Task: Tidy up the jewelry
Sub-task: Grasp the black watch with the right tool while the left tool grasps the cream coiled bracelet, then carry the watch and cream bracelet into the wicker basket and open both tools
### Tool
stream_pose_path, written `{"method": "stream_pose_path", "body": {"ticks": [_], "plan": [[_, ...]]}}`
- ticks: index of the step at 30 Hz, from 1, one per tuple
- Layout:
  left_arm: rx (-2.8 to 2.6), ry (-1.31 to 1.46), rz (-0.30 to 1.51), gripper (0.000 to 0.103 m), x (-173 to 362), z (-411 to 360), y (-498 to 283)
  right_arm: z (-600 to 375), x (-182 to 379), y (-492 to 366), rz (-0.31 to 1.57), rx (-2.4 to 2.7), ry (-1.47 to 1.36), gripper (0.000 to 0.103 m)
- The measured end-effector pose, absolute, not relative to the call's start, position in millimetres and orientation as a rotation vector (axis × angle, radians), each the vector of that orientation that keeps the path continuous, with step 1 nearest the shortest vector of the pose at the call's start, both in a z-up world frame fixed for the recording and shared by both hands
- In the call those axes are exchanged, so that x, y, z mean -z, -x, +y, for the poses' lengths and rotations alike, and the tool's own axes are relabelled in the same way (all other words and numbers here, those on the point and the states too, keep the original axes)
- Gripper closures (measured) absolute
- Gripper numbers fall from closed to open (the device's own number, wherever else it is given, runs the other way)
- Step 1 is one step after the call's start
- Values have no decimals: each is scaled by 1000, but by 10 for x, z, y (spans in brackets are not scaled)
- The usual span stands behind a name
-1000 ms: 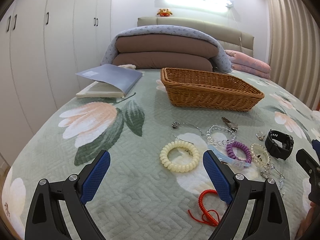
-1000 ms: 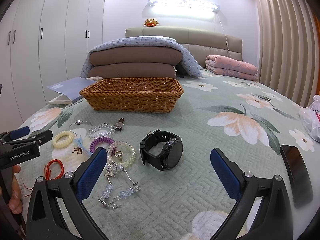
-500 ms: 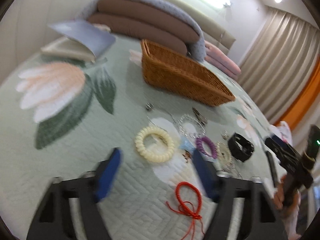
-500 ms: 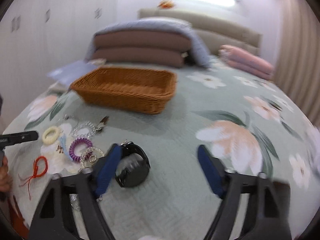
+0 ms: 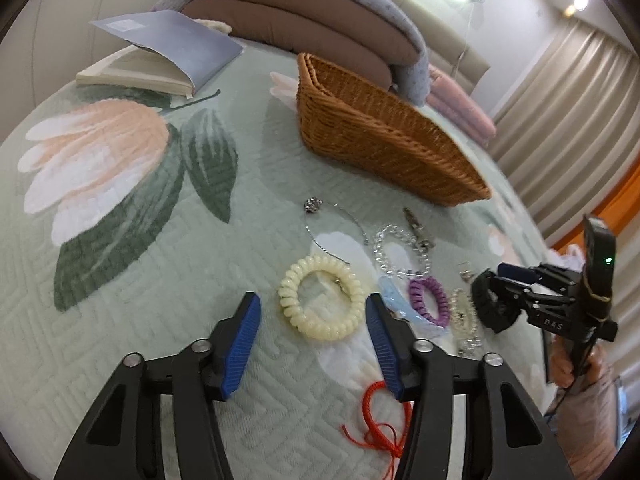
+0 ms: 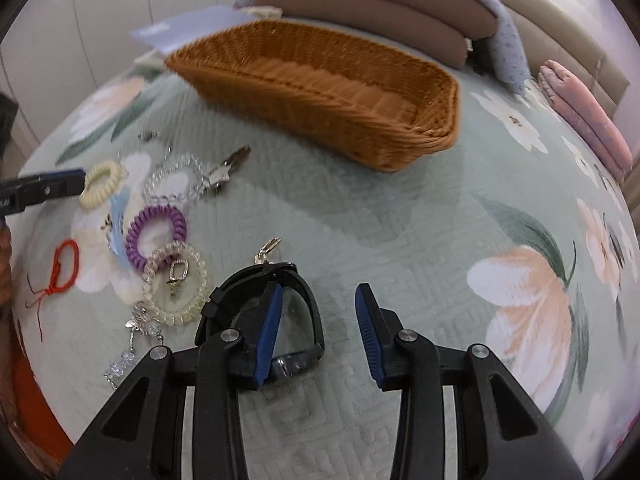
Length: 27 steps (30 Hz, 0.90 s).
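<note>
Two grippers are seen low over a floral quilted bed (image 5: 132,264), both with blue pads spread apart and nothing clamped. The left gripper (image 5: 310,346) is placed just short of a cream spiral hair tie (image 5: 321,297), which lies on the quilt at 12 o'clock from its fingertips, between the lines of the two pads. A red cord bracelet (image 5: 378,420) is seen under its right finger at about 5 o'clock. At 2 o'clock from this gripper a pale blue clip (image 5: 396,304), a purple spiral hair tie (image 5: 428,300) and a clear spiral tie (image 5: 464,312) are laid in a row, with a clear bead bracelet (image 5: 400,250) and a thin silver bangle (image 5: 332,228) beyond them.

The right gripper (image 6: 318,330) is set over a black wristwatch (image 6: 304,292); its left pad sits inside the strap loop, while the right pad stands apart over bare quilt. Whether the pad touches the strap cannot be told. At 10 o'clock from this gripper the clear spiral tie (image 6: 176,280) is seen overlapping the purple one (image 6: 156,236), and a crystal chain (image 6: 136,340) lies at 9 o'clock. A small metal clasp (image 6: 268,248) rests just beyond the watch.

Farther out, at 12 o'clock, a wicker basket (image 6: 328,80) is seen on the bed. An open book (image 5: 160,56) lies at 11 o'clock of the left view, and folded brown bedding (image 5: 304,28) is stacked behind the basket.
</note>
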State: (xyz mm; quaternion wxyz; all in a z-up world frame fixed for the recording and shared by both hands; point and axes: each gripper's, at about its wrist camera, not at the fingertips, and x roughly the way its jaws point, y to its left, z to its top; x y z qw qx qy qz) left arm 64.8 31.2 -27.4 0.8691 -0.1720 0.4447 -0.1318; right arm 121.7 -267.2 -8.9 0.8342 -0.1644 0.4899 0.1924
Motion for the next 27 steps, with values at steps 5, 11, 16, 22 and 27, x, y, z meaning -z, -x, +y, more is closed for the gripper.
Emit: {"method": "stream_pose_path", "body": {"ticks": [5, 11, 16, 22, 27], "plan": [[246, 285, 965, 60, 291, 226, -769, -2600, 187, -1338, 1145, -416, 390, 65], [204, 160, 952, 91, 295, 111, -786, -2593, 194, -1273, 1148, -444, 343, 89], [287, 207, 912, 92, 272, 172, -688, -2710, 136, -1040, 1082, -430, 256, 91], [351, 217, 822, 92, 56, 86, -539, -2874, 2, -981, 1026, -480, 52, 91], [375, 211, 757, 92, -135, 38, -445, -2926, -121, -958, 976, -501, -77, 91]]}}
